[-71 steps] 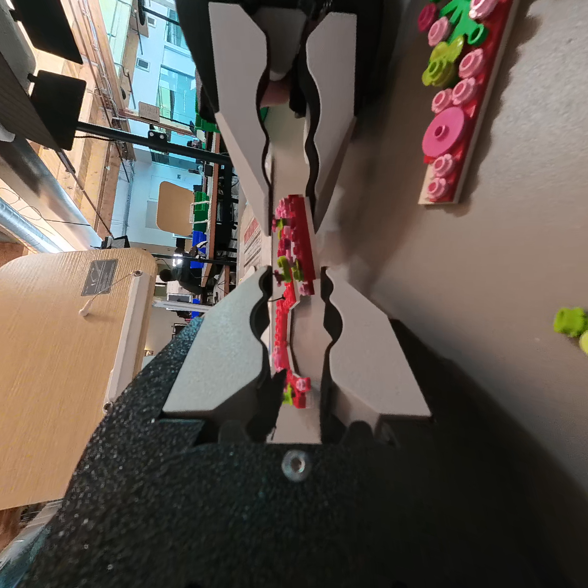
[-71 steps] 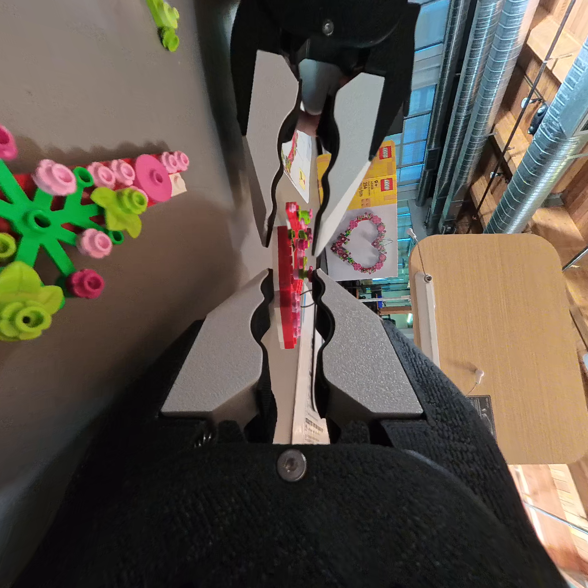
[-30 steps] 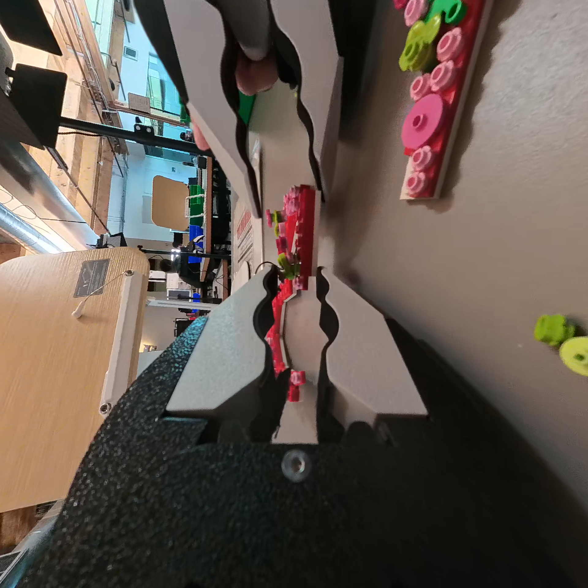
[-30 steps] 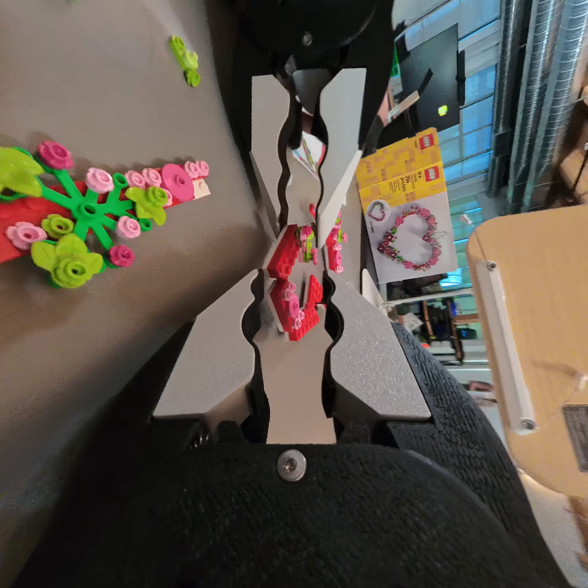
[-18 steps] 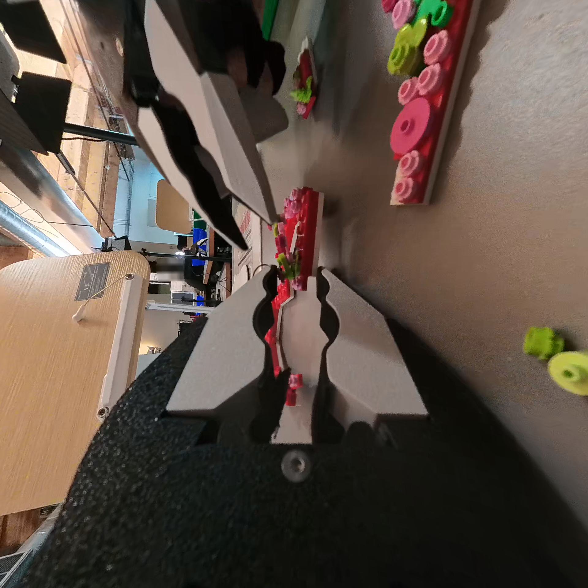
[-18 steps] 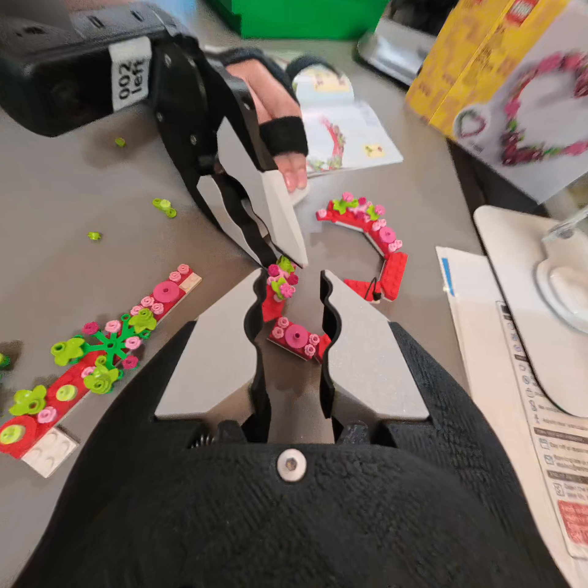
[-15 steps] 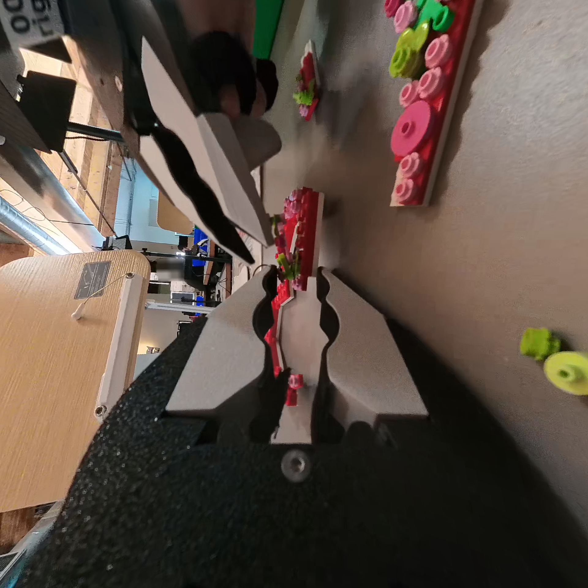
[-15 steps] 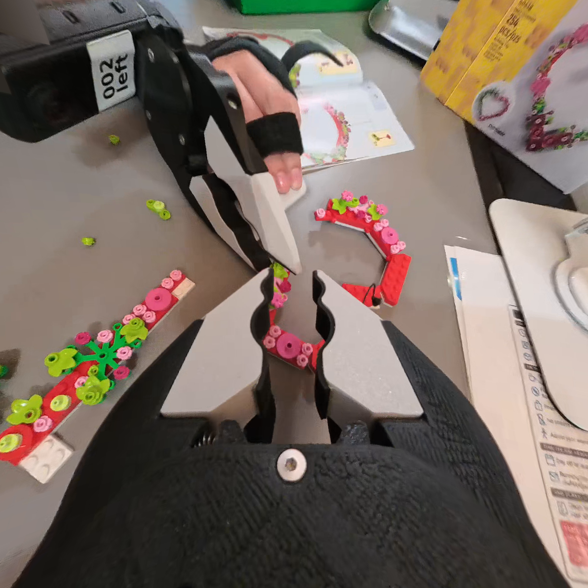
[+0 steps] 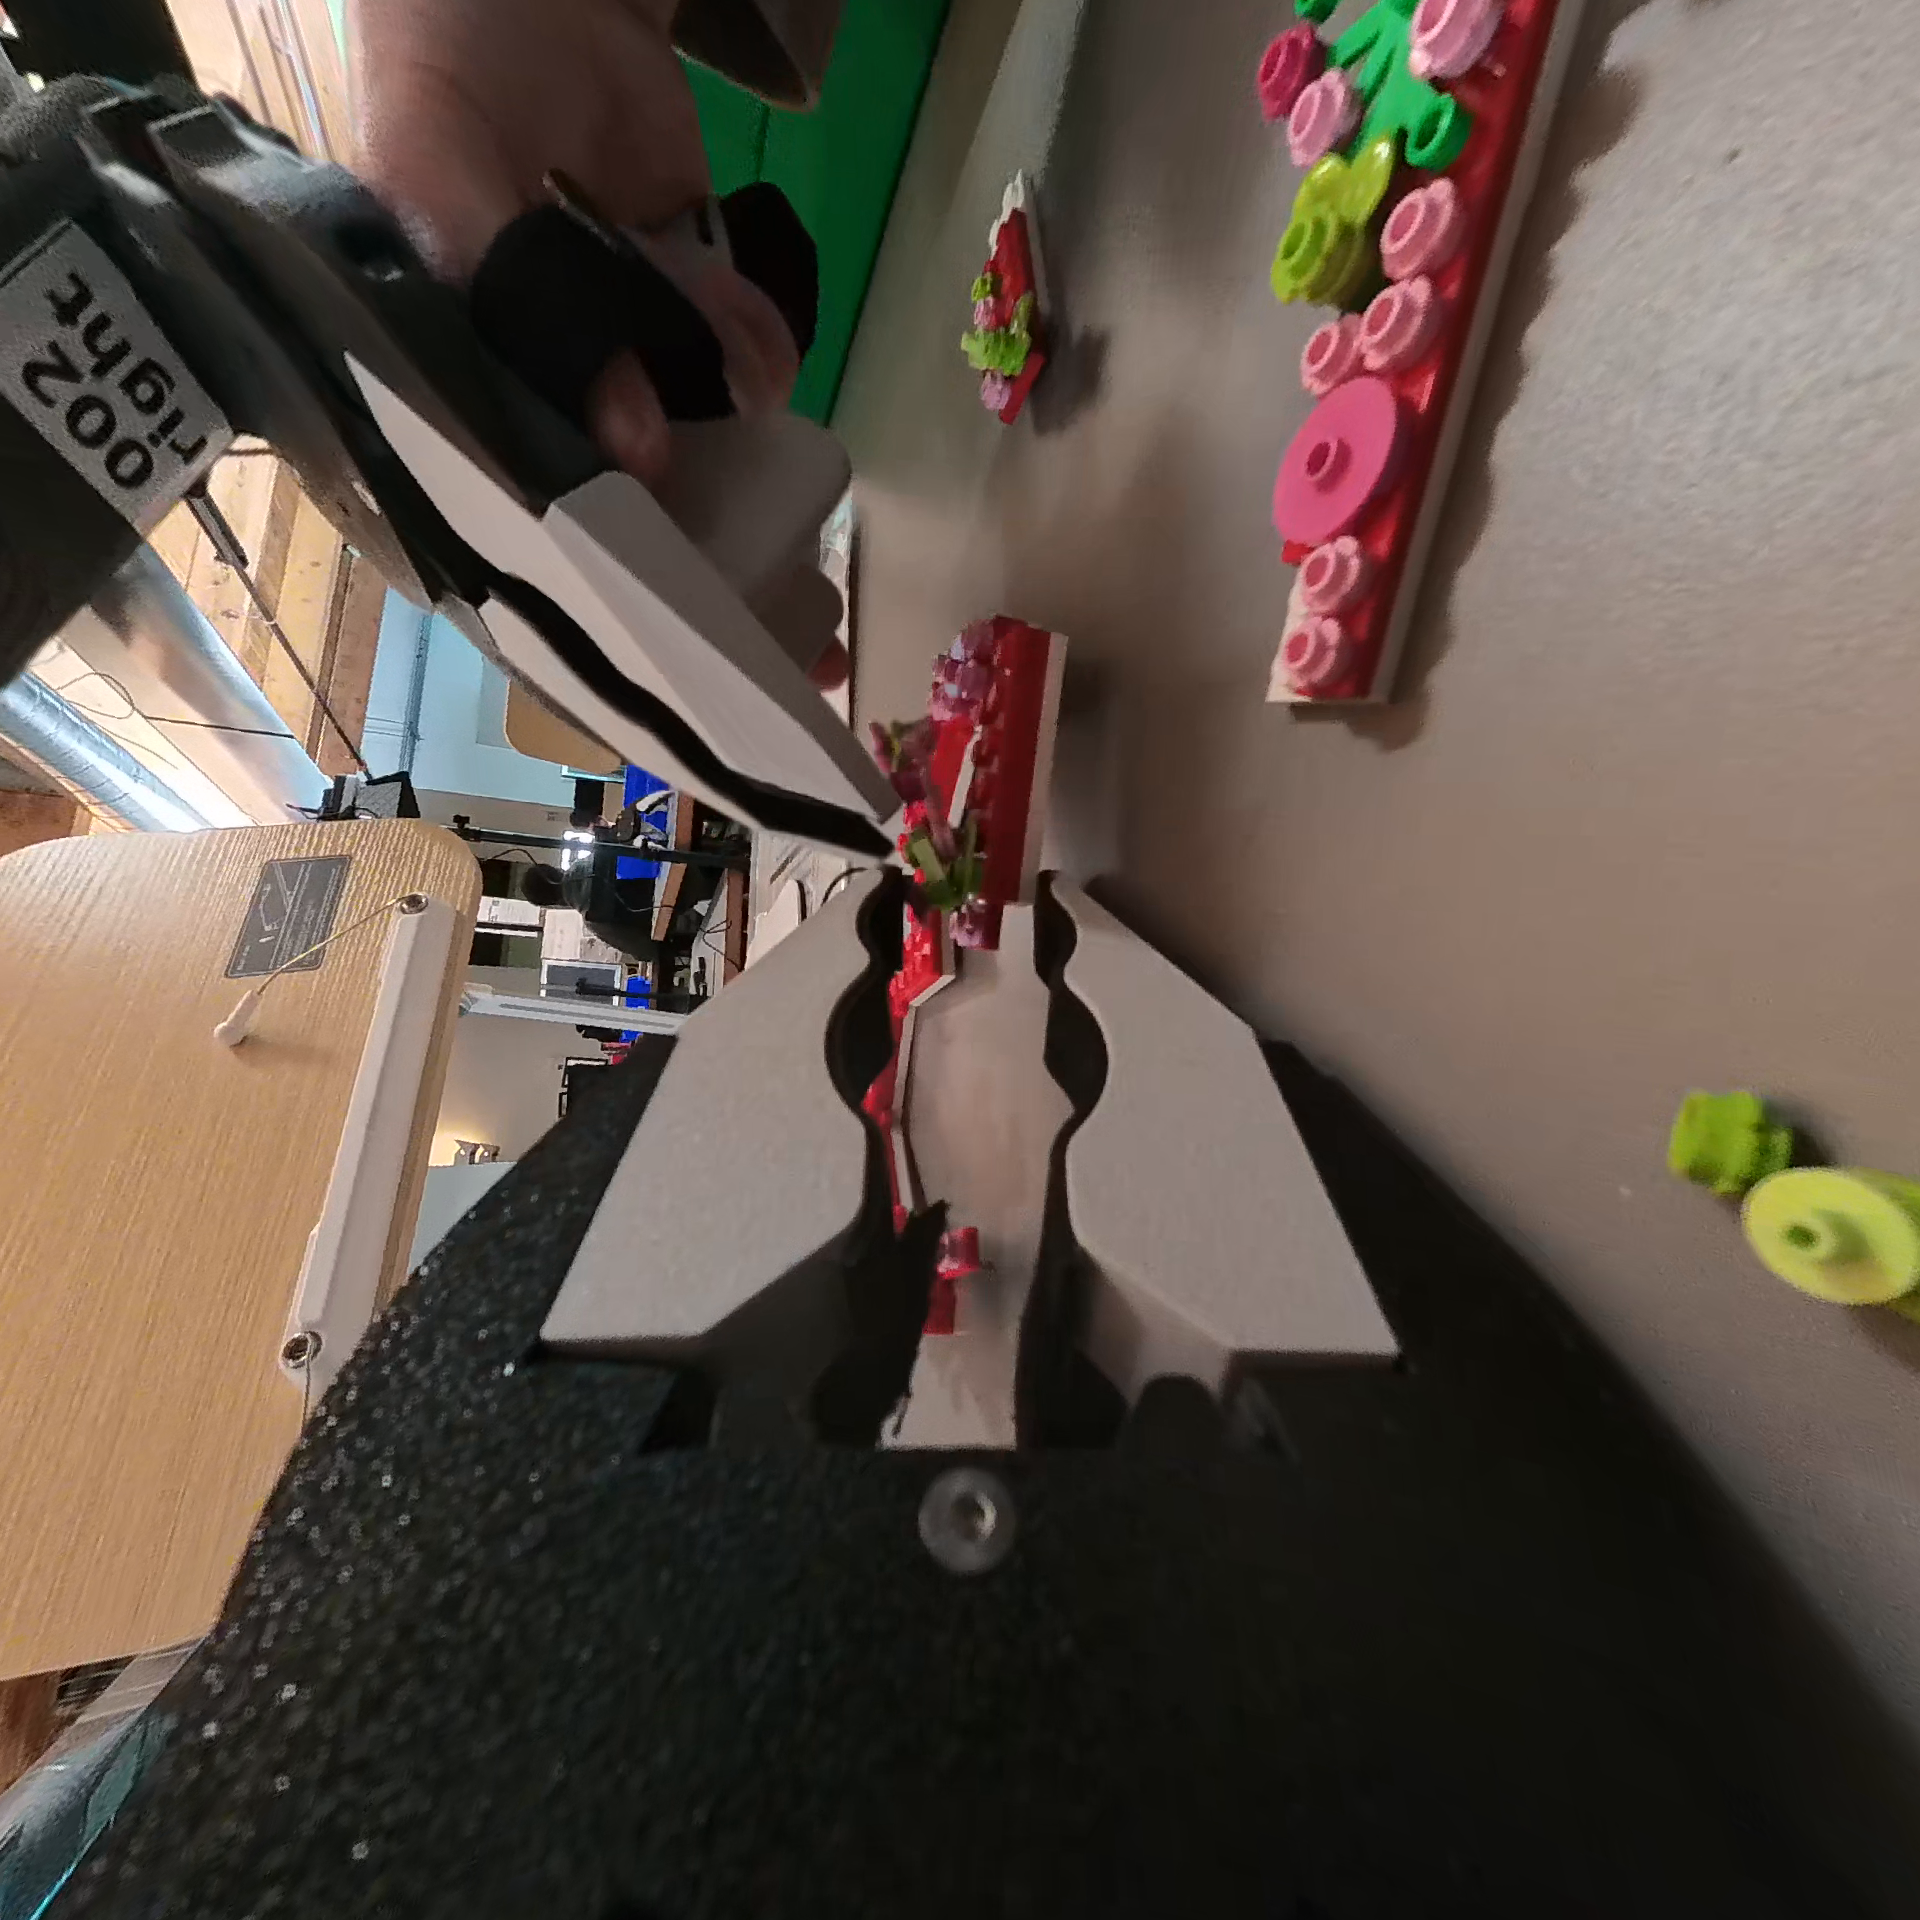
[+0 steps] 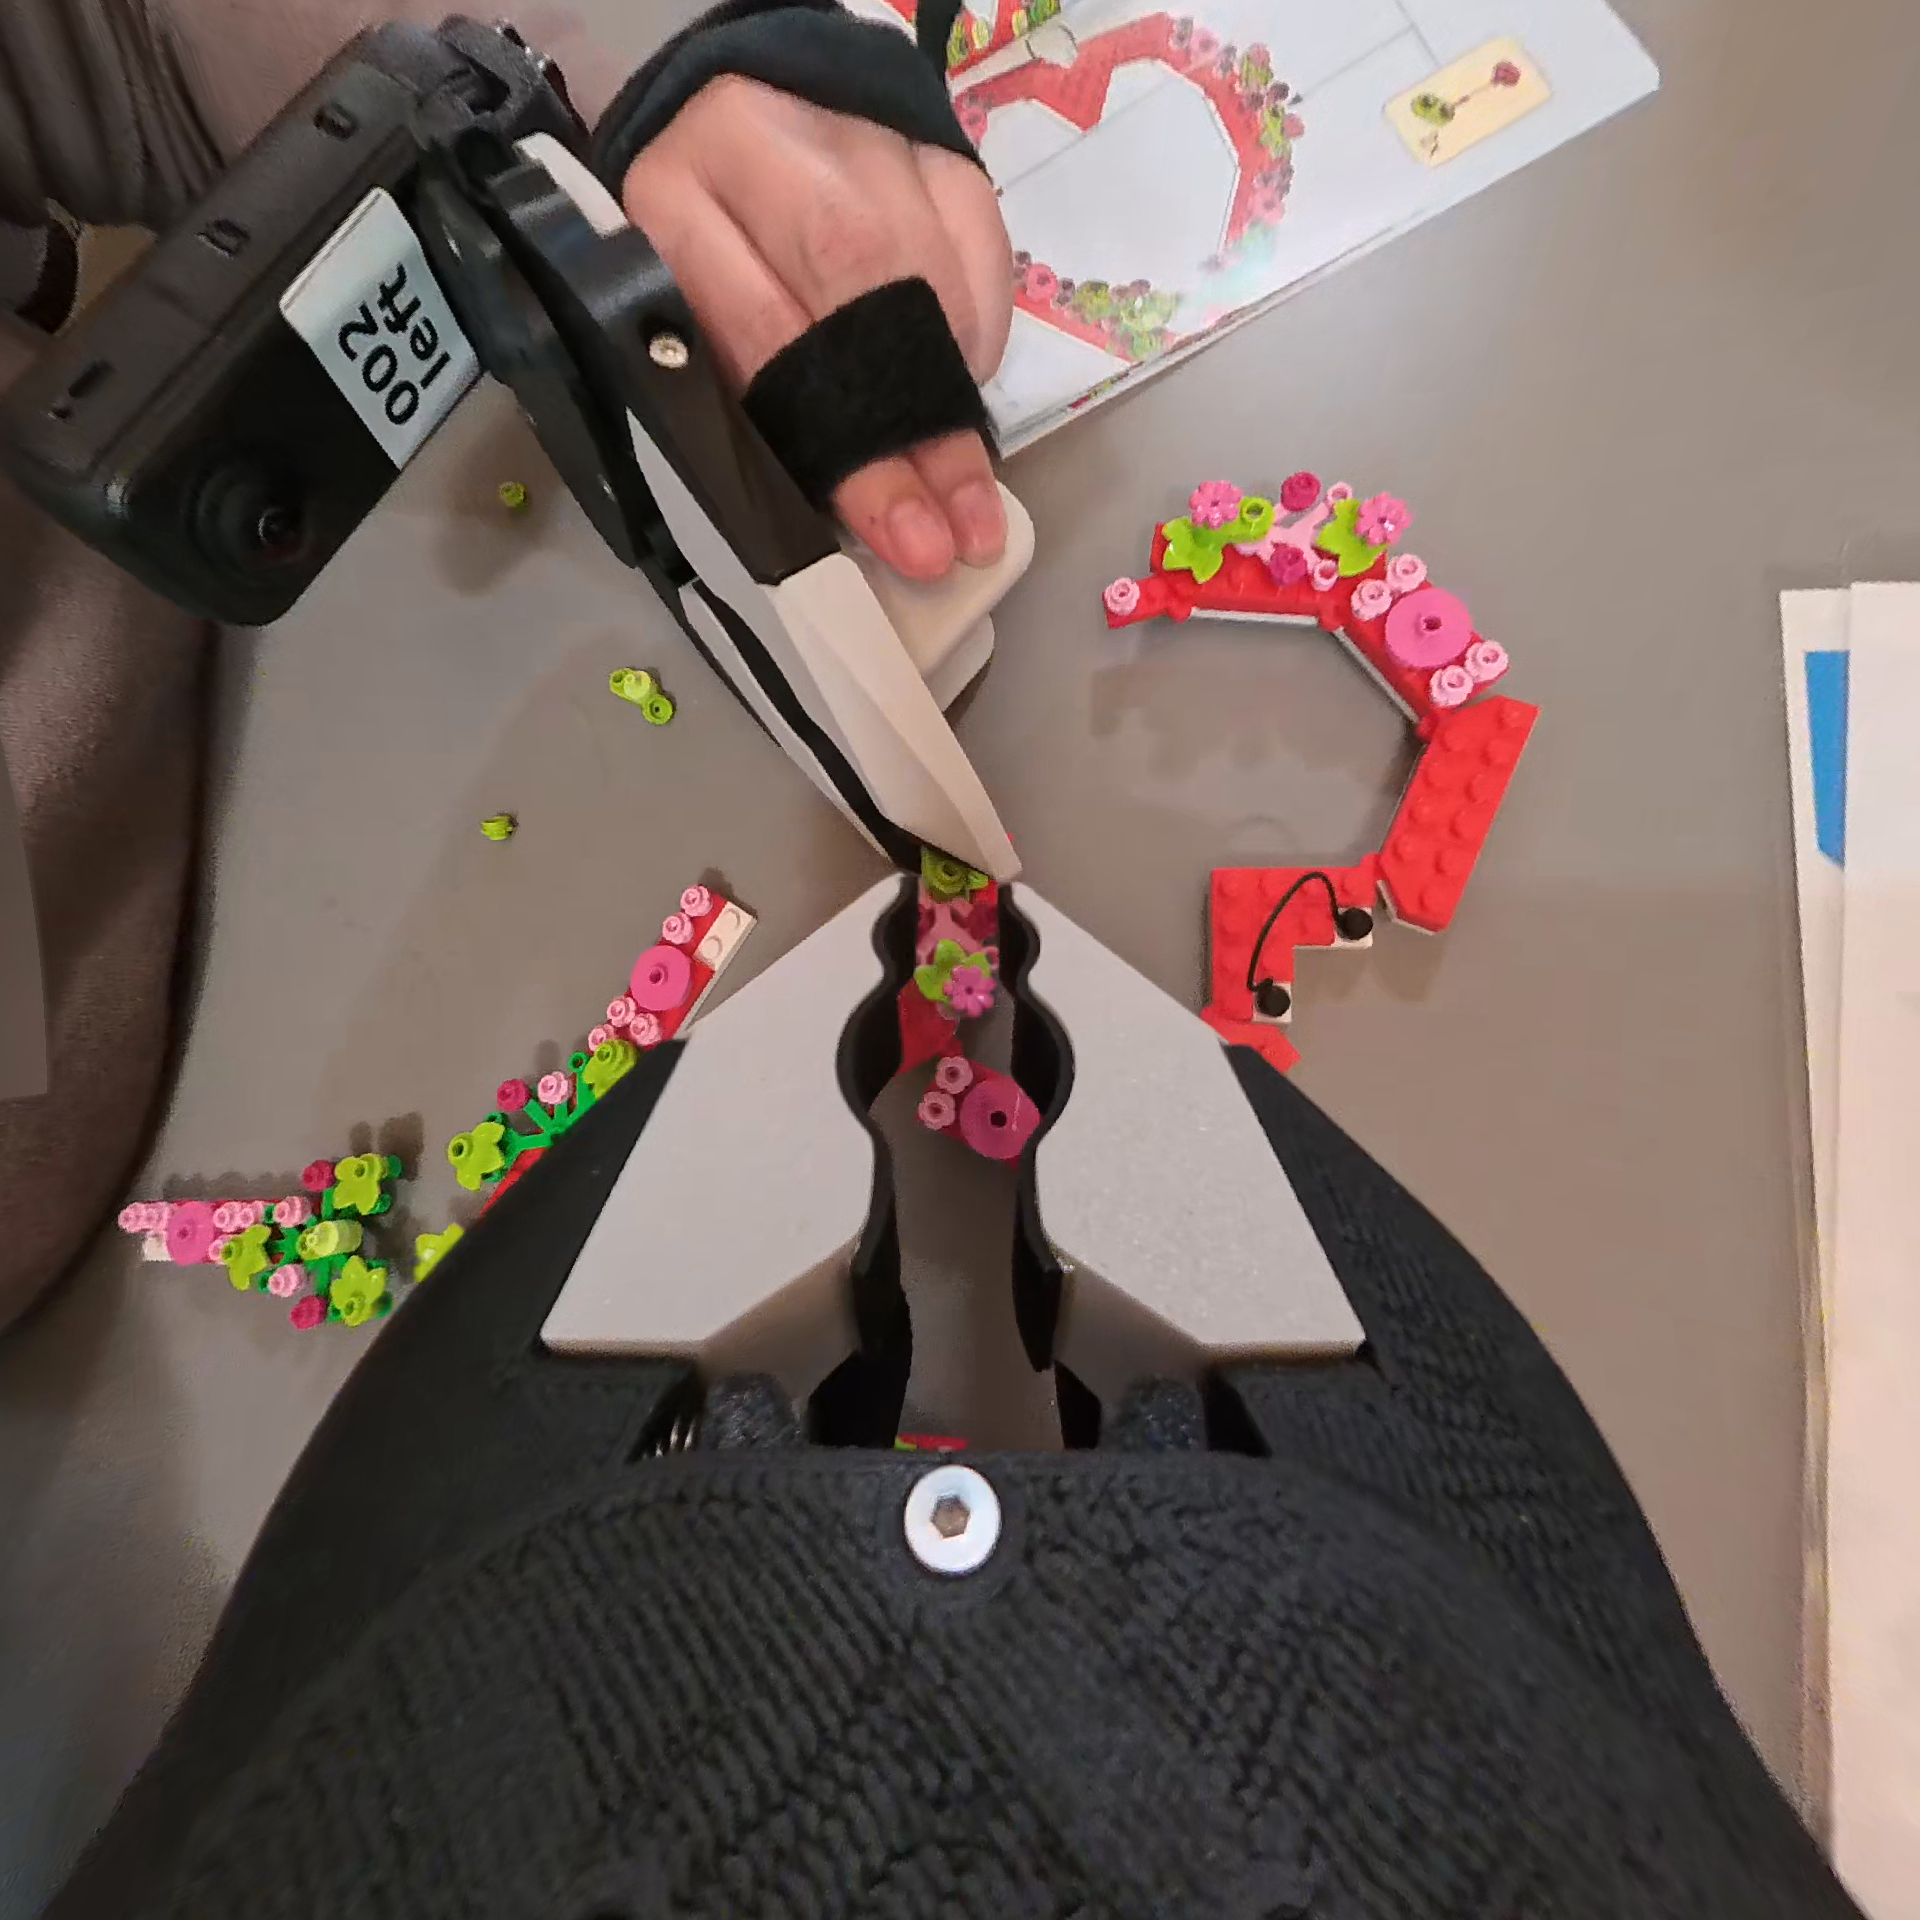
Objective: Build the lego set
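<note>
A red lego segment with pink and lime flowers (image 10: 961,982) sits between the tips of both grippers, just above the grey table (image 10: 1143,810). My right gripper (image 10: 958,885) is shut across its width. My left gripper (image 9: 966,883) is shut on it from the other end, where I see the segment (image 9: 1003,790) edge-on. The left gripper's fingertips (image 10: 977,831) come in from the upper left and meet my right fingers at a lime leaf. In the left wrist view the right gripper's fingers (image 9: 727,717) slant in from the upper left.
A red half-heart assembly with flowers (image 10: 1444,790) lies to the right. A straight flowered strip (image 10: 665,977) (image 9: 1371,416) and a flower cluster (image 10: 301,1236) lie to the left. Loose lime pieces (image 10: 642,694) (image 9: 1818,1236) are scattered about. The instruction booklet (image 10: 1403,187) is beyond, and papers (image 10: 1870,1143) are at the far right. Both grippers' tips are close together, under 4 cm apart.
The right gripper has swung from facing the left gripper head-on to looking down on the table. It now meets the left gripper at an angle. The segment stays held in both.
</note>
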Motion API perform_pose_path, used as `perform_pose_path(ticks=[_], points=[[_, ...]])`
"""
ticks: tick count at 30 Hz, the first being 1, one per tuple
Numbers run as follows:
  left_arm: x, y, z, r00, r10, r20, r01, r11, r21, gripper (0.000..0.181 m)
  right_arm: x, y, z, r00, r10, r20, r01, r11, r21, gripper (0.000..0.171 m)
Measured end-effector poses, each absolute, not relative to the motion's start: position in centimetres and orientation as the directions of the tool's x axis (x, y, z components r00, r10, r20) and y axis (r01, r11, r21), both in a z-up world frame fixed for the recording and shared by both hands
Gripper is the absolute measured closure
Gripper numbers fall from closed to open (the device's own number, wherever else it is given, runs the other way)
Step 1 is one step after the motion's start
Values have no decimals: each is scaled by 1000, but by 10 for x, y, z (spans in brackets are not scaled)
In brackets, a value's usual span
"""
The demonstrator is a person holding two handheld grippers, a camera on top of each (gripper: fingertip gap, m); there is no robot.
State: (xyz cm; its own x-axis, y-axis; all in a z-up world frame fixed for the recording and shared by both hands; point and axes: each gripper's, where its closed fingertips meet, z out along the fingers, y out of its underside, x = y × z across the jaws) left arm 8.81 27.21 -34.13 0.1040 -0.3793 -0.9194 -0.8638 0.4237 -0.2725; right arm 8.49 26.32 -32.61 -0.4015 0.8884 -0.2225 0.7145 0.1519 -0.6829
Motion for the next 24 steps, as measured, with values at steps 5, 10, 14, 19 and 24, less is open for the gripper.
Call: perform_pose_path(ticks=[5, 10, 14, 19, 24], points=[[87, 273, -341, 116, -384, -916, -864, 416, -284, 157, 85, 263, -324, -384, 885, -262, 725, 113, -679, 155], [87, 274, -341, 126, -386, -914, -865, 409, -292, 156, 84, 260, -332, -404, 881, -246, 728, 146, -670, 156], [86, 274, -341, 130, -388, -913, -865, 406, -295, 156, 83, 258, -332, -418, 875, -245, 721, 155, -676, 162], [86, 274, -341, 135, -389, -911, -865, 402, -300, 157, 84, 260, -331, -431, 880, -201, 705, 190, -683, 162], [86, 274, -340, 140, -385, -912, -865, 401, -302, 156, 78, 284, -333, -299, 937, -181, 737, 106, -668, 162]])
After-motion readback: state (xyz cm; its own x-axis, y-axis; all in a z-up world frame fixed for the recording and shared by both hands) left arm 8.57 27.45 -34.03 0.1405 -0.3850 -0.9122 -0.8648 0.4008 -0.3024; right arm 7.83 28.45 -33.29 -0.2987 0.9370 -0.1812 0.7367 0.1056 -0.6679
